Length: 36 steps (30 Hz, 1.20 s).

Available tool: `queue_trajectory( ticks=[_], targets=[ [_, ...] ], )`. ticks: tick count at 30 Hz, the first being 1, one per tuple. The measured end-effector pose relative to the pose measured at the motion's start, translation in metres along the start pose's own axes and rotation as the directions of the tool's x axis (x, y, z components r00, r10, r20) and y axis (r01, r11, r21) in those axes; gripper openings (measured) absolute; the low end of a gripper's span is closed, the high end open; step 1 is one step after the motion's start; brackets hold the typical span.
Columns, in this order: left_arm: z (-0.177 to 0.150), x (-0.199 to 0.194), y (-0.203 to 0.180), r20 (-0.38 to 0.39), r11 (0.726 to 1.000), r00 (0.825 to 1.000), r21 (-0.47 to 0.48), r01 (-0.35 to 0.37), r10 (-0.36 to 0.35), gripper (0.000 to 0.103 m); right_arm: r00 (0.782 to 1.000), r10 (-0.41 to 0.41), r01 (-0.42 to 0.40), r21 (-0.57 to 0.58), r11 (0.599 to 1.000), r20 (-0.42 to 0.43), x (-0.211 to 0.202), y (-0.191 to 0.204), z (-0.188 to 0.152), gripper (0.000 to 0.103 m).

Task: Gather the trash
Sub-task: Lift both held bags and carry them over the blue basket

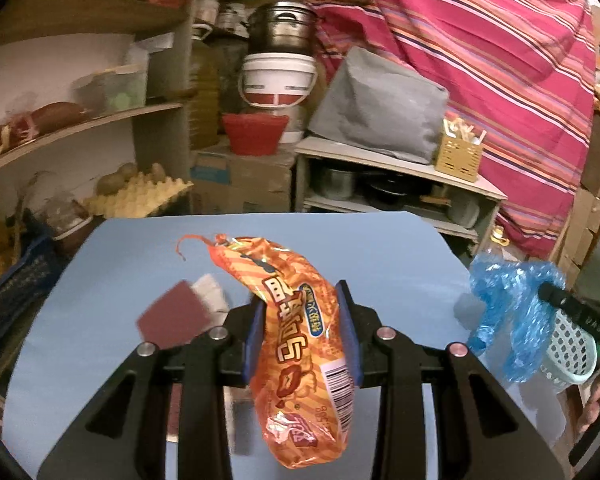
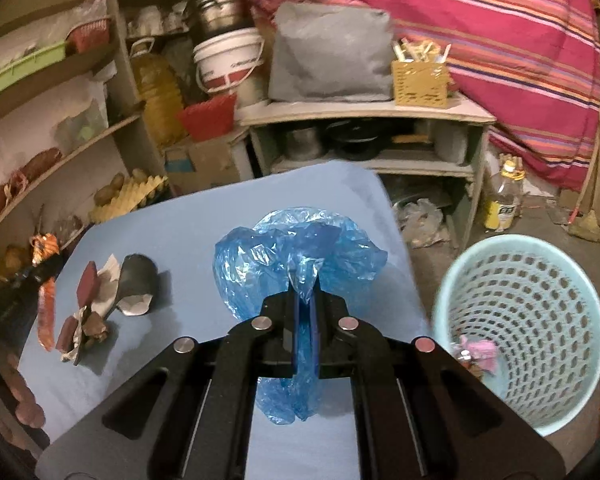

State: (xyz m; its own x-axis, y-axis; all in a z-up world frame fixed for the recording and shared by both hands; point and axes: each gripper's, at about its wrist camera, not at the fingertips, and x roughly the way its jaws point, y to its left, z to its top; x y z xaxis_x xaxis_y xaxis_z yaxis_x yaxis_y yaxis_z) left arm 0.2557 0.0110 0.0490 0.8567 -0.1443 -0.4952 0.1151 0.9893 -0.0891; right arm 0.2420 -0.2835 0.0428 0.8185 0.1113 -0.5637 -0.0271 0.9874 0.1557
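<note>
My left gripper (image 1: 300, 300) is shut on an orange snack wrapper (image 1: 296, 344) and holds it above the blue table (image 1: 380, 248). My right gripper (image 2: 307, 300) is shut on a crumpled blue plastic bag (image 2: 296, 252) above the table's right part. The bag also shows in the left wrist view (image 1: 508, 312). A pale green perforated basket (image 2: 540, 292) stands on the floor right of the table, with pink trash (image 2: 480, 352) inside. More wrappers lie on the table: a maroon one (image 2: 87, 282), a dark pouch (image 2: 136, 276) and crumpled foil (image 2: 82, 332).
Wooden shelves (image 1: 80, 128) with an egg tray and potatoes stand to the left. A low cabinet (image 2: 364, 116) with pots, a grey bag and a yellow box is behind the table. A bottle (image 2: 502, 200) stands on the floor. A striped cloth (image 2: 480, 40) hangs at the back.
</note>
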Motion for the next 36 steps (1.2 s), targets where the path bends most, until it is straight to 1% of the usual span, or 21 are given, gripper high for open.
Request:
queue_trajectory(
  ticks=[7, 11, 15, 18, 22, 25, 27, 31, 36],
  targets=[
    [-0.003, 0.014, -0.042, -0.019, 0.999, 0.999, 0.029, 0.046, -0.046, 0.034, 0.996, -0.060, 0.057, 0.042, 0.998, 0.072, -0.031, -0.045, 0.007, 0.005],
    [-0.001, 0.018, -0.075, -0.017, 0.995, 0.996, 0.043, 0.085, -0.085, 0.034, 0.990, -0.096, 0.089, 0.073, 0.993, 0.100, -0.045, -0.071, 0.009, 0.005],
    [0.005, 0.022, -0.109, -0.026, 0.989, 0.990, 0.055, 0.137, -0.136, 0.034, 0.980, -0.153, 0.140, 0.105, 0.985, 0.124, -0.057, -0.101, 0.010, 0.005],
    [0.009, 0.026, -0.135, -0.023, 0.982, 0.986, 0.085, 0.168, -0.166, 0.034, 0.970, -0.204, 0.187, 0.132, 0.973, 0.131, -0.065, -0.127, 0.009, 0.005],
    [0.012, 0.037, -0.177, -0.033, 0.969, 0.975, 0.107, 0.222, -0.219, 0.034, 0.959, -0.251, 0.229, 0.165, 0.959, 0.129, -0.072, -0.155, 0.006, 0.005],
    [0.013, 0.046, -0.205, -0.041, 0.960, 0.969, 0.130, 0.247, -0.244, 0.034, 0.951, -0.285, 0.262, 0.181, 0.948, 0.120, -0.075, -0.176, 0.001, 0.005],
    [0.011, 0.052, -0.227, -0.050, 0.950, 0.961, 0.139, 0.278, -0.274, 0.034, 0.945, -0.309, 0.286, 0.190, 0.939, 0.108, -0.075, -0.188, -0.003, 0.005],
    [0.008, 0.063, -0.270, -0.067, 0.927, 0.942, 0.167, 0.335, -0.328, 0.034, 0.945, -0.319, 0.297, 0.230, 0.927, 0.066, -0.071, -0.213, -0.011, 0.005],
    [0.004, 0.073, -0.310, -0.097, 0.905, 0.924, 0.186, 0.383, -0.371, 0.034, 0.949, -0.314, 0.297, 0.243, 0.923, 0.031, -0.065, -0.221, -0.016, 0.005]
  ],
)
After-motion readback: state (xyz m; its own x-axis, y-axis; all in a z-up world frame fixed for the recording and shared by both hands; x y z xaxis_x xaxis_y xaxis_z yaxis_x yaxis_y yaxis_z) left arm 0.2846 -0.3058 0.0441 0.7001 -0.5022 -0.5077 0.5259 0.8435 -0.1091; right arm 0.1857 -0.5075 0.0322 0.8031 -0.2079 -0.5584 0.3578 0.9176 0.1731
